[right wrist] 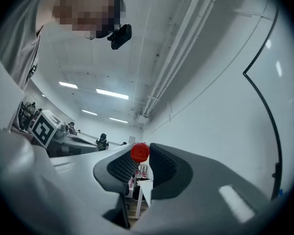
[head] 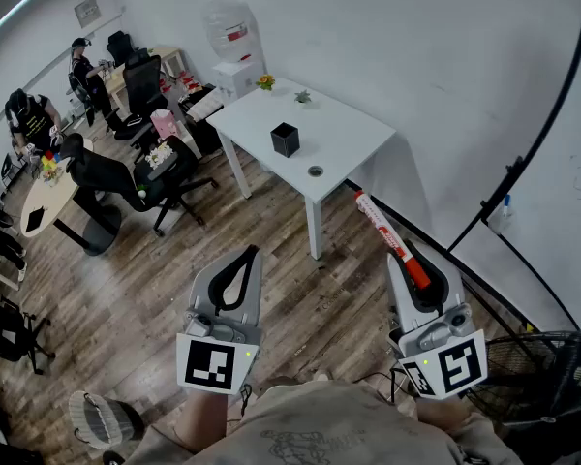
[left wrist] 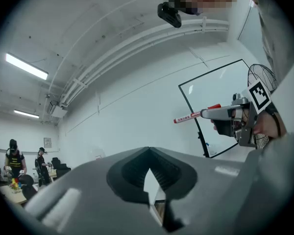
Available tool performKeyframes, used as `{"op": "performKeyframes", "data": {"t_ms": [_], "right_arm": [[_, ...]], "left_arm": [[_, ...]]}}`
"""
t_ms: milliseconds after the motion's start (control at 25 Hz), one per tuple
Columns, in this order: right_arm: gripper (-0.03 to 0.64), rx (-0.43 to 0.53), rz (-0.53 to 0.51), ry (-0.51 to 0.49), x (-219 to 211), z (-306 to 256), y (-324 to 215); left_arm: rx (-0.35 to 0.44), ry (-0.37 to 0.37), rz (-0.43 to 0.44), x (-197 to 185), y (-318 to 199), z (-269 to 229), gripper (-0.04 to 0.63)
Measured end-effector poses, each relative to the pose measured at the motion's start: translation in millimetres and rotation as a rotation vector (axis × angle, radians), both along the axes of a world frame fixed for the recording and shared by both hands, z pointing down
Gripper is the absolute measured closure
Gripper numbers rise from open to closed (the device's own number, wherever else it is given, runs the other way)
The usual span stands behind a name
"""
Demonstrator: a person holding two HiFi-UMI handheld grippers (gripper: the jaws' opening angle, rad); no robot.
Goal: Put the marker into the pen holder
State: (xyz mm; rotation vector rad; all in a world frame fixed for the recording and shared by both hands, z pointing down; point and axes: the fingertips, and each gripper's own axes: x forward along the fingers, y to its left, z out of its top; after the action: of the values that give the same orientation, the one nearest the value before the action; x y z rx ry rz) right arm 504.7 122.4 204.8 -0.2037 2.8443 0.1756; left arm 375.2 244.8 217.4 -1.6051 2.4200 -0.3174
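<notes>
A black square pen holder point(head: 285, 139) stands on the white table point(head: 344, 129) across the room. My right gripper point(head: 407, 263) is shut on a white marker point(head: 382, 229) with a red cap, held in the air well short of the table. The marker's white barrel sticks out past the jaws toward the table. In the right gripper view the red cap end point(right wrist: 139, 152) sits pinched between the jaws of the right gripper point(right wrist: 140, 161). My left gripper point(head: 251, 257) is shut and holds nothing. The left gripper point(left wrist: 148, 152) view shows the marker point(left wrist: 192, 116) off to the right.
A small round object point(head: 315, 171) and two little plants point(head: 264, 81) also sit on the table. Office chairs point(head: 165, 182), desks and people fill the room's left side. A whiteboard frame point(head: 523, 172) leans at the right, with a wire basket point(head: 552, 376) below it. The floor is wood.
</notes>
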Motion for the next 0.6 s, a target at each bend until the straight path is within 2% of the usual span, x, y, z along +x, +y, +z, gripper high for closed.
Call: {"op": "performKeyframes", "data": {"t_ms": [200,600], "right_arm": [[0.518,-0.054,-0.021,-0.012,0.9,2.6,-2.0],[0.519,-0.05,-0.046,0.028,0.0,8.2,-0.3]], "left_arm": [[-0.006,0.015,-0.001,-0.6,0.9,4.0,0.595],[-0.01,0.031,0.007,3.8,-3.6,6.1,0.595]]}}
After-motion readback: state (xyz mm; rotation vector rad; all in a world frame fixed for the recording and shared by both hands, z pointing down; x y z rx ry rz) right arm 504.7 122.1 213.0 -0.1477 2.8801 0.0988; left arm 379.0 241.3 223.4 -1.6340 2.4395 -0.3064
